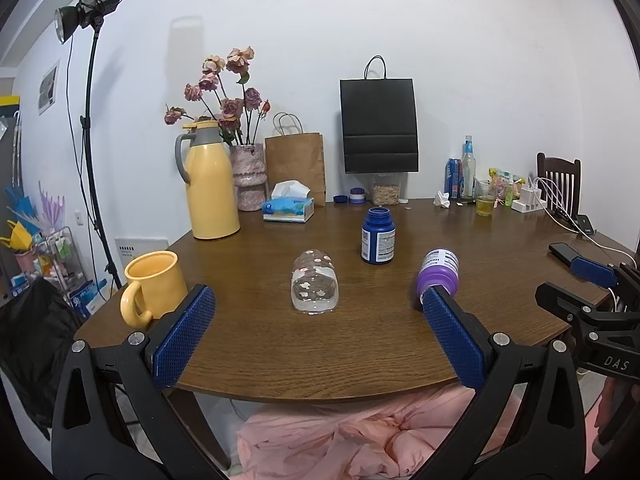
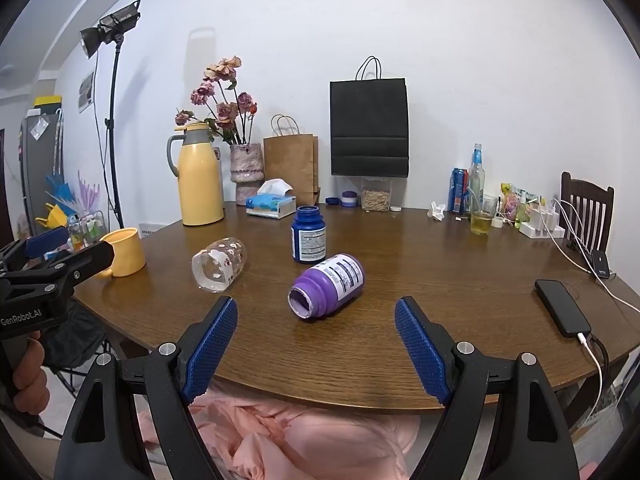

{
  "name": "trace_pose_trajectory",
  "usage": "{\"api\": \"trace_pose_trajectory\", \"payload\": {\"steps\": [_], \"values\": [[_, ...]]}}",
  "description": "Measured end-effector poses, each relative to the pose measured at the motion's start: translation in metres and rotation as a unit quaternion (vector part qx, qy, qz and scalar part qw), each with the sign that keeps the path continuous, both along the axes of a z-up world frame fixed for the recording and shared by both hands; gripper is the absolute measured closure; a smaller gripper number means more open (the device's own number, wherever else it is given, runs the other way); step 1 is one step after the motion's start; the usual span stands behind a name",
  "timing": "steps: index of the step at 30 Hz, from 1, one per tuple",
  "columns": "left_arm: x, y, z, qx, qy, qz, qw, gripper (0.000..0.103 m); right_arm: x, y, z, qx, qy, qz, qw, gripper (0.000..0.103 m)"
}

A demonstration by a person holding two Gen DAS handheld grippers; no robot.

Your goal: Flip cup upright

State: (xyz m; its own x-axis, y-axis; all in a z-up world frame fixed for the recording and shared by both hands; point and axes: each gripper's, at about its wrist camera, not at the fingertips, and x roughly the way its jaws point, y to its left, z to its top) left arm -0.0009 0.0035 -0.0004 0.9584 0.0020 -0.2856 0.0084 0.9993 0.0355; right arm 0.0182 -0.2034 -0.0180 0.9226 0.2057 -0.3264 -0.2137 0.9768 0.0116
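The clear glass cup (image 1: 315, 286) lying on its side carries small pinkish-white and red spots, perhaps flowers, and a pale band. The round wooden worktop (image 1: 360, 344) is dark brown with fine grain. The ceramic mug (image 1: 154, 286) and tall thermos jug (image 1: 210, 184) are yellow, the jug capped in grey. One plastic pill bottle (image 2: 308, 240) is deep blue, the other (image 2: 328, 286) purple; both wear white labels. The left tongs (image 1: 316, 334) and right tongs (image 2: 316, 346) are black with blue, dimple-textured pads.

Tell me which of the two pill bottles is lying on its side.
The purple bottle is the one lying down, its open mouth toward the right gripper. The blue bottle behind it stands upright.
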Motion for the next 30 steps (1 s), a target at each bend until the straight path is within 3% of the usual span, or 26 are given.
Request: {"api": "trace_pose_trajectory", "payload": {"steps": [30], "values": [[0.0000, 0.0013, 0.0044, 0.002, 0.001, 0.004, 1.0000, 0.000, 0.0024, -0.0026, 0.0019, -0.001, 0.000, -0.001, 1.000, 0.018]]}}
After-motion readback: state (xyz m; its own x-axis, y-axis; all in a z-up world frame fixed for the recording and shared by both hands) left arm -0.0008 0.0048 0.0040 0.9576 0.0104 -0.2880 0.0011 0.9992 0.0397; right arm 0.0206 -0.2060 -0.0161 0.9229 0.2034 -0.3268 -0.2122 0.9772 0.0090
